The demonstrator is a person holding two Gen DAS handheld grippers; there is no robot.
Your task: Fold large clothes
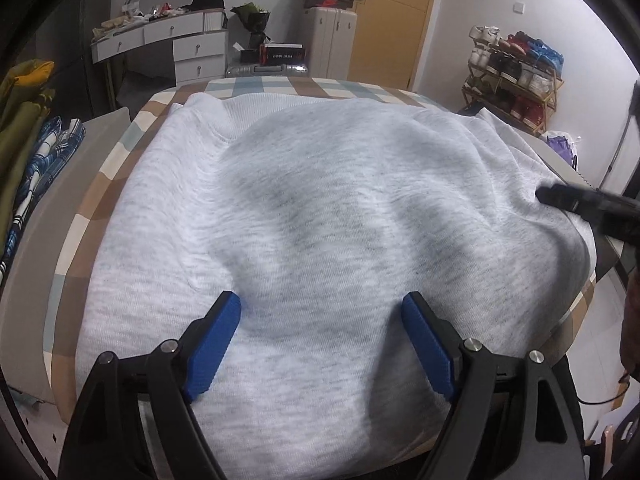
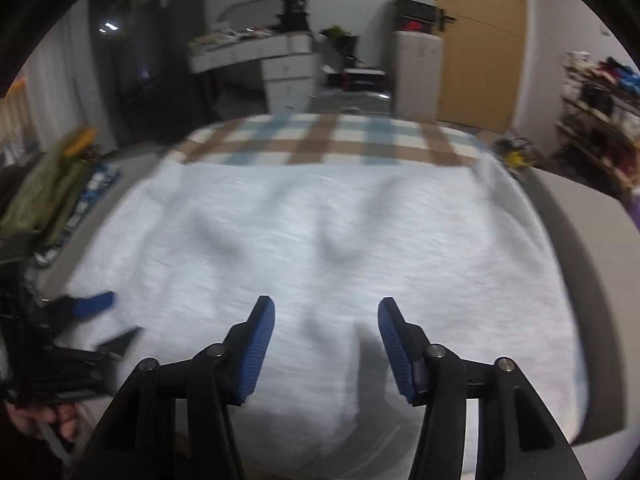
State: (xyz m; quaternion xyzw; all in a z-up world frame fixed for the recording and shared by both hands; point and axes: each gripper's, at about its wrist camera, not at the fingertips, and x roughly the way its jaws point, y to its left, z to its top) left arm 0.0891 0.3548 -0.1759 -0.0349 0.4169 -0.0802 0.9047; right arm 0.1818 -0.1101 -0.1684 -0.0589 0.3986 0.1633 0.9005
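A light grey heathered knit sweatshirt [image 1: 320, 216] lies spread flat over a checked brown, blue and cream cloth [image 1: 276, 87] that covers the work surface; the sweatshirt serves as the landmark for all positions below. Its ribbed neckline faces the far left corner, and shallow wrinkles run across its middle. The checked cloth shows as a band beyond the far edge of the sweatshirt and as a strip along its left edge. The left gripper [image 1: 322, 314], black with blue ribbed pads, hangs over the near edge of the sweatshirt with its fingers spread wide; nothing is pinched between them, and whether the tips rest on the fabric cannot be told. The right gripper [image 2: 326, 318], of the same build, hangs over the near half of the sweatshirt with its fingers spread and only bare fabric showing in the gap. In the left wrist view the right gripper reaches in at the right edge of the sweatshirt. A pile of folded olive and blue plaid garments [image 1: 28, 152] lies left of the sweatshirt. Beyond its far edge stand a white drawer desk [image 1: 176, 44] and a wooden door [image 1: 392, 16].
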